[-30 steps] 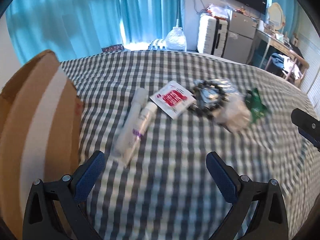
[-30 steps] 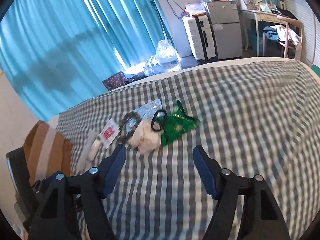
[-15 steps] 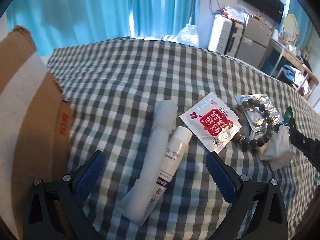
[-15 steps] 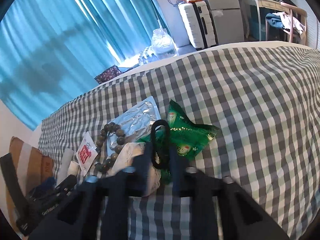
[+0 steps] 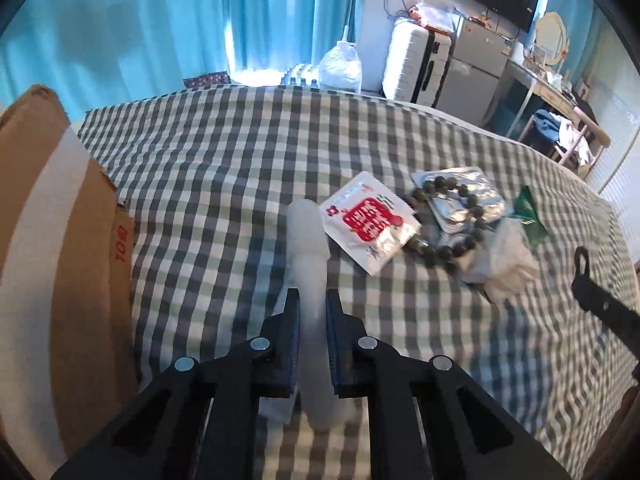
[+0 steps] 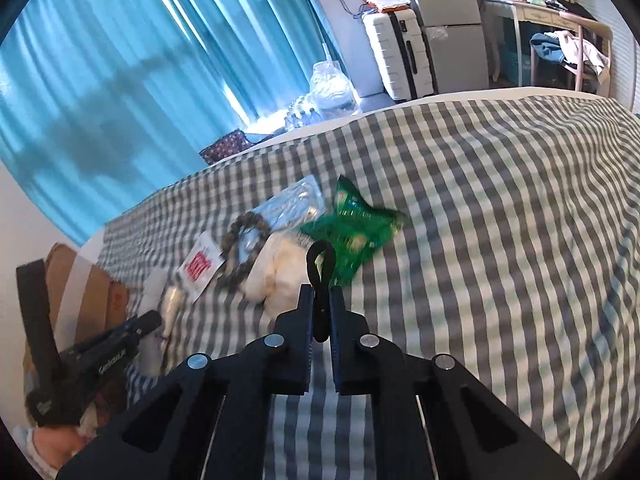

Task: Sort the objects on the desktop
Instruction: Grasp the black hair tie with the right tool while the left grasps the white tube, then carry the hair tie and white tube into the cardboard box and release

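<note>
My left gripper (image 5: 313,300) is shut on a long white tube (image 5: 308,248) and holds it over the checked bed cover. My right gripper (image 6: 321,298) is shut on a black hair tie (image 6: 321,264), lifted above the pile. On the cover lie a red-and-white sachet (image 5: 370,220), a dark bead bracelet (image 5: 448,216) on a silver blister pack (image 5: 468,196), a white crumpled tissue (image 5: 500,260) and a green snack packet (image 6: 352,228). The right gripper with the hair tie (image 5: 581,258) shows at the right of the left wrist view.
A cardboard box (image 5: 48,260) with a white tape stripe stands at the left edge of the bed. Beyond the bed are blue curtains (image 5: 160,20), a white suitcase (image 5: 416,64) and a small fridge (image 5: 480,56).
My left gripper has shut on the white tube and lifted it. My right gripper has shut on the black hair tie and raised it off the green packet.
</note>
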Tool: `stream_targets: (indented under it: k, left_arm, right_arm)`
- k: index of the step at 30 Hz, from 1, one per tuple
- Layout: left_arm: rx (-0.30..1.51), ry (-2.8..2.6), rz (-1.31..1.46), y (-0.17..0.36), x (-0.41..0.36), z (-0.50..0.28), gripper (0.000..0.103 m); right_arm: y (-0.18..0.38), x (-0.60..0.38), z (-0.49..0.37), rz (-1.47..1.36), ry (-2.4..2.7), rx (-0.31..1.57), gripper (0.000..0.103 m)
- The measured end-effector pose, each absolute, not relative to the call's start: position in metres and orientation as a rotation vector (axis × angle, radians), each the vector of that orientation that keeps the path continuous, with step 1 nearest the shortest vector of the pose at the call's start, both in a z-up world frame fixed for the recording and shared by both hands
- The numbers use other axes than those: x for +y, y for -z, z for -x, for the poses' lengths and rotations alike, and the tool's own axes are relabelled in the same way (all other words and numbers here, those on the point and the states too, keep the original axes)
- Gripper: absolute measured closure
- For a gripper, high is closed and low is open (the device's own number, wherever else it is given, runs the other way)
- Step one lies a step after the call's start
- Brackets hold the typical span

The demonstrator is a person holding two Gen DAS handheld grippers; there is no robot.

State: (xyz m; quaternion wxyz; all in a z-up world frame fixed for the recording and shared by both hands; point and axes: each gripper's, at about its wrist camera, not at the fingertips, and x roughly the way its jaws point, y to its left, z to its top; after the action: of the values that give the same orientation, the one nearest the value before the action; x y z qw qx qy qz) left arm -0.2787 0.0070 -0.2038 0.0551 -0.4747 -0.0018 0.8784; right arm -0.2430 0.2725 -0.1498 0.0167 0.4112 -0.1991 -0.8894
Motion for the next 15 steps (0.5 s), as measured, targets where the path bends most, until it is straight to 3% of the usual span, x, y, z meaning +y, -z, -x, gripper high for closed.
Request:
stream_targets:
  k: [15]
  left_arm:
    - [-0.049,-2.613,1.382,0.141,0.018,0.188,0.092]
  right_arm:
    - [0.090,0.245,0.149,-1.208,2.740,-0.520,0.096]
